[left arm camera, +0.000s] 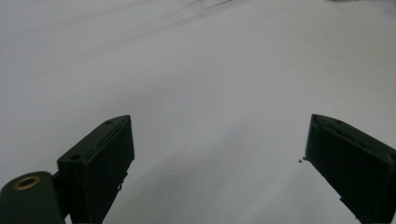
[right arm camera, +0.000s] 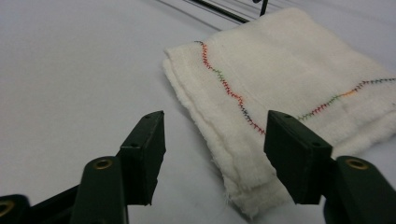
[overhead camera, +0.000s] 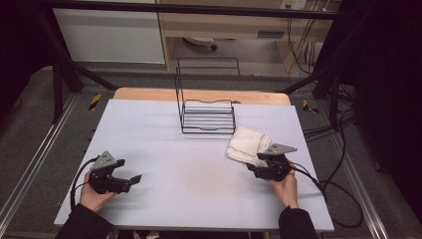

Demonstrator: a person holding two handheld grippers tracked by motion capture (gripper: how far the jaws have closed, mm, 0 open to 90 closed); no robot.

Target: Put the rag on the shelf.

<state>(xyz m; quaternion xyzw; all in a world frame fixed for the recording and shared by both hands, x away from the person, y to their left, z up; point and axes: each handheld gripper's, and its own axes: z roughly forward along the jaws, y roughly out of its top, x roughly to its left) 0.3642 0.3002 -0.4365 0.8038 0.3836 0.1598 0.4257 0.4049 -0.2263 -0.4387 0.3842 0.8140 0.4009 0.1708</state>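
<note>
On table's right half, just before the wire rack [overhead camera: 207, 117]: folded white cloth [right arm camera: 289, 88], multicoloured stitching, ungrasped, its near corner between the spread jaws of right gripper [right arm camera: 215, 154]; left gripper [left arm camera: 219, 154] spread, empty, over bare tabletop [overhead camera: 164, 149].

white cloth [right arm camera: 289, 79] with multicoloured zigzag stitching, black wire rack [overhead camera: 207, 117]

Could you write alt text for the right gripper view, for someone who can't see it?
A folded white cloth with a wavy line of multicoloured stitching lies on a pale grey table, its near corner between the two open black fingers of the right gripper. The thin black wires of a rack cross the top edge behind the cloth.
</note>
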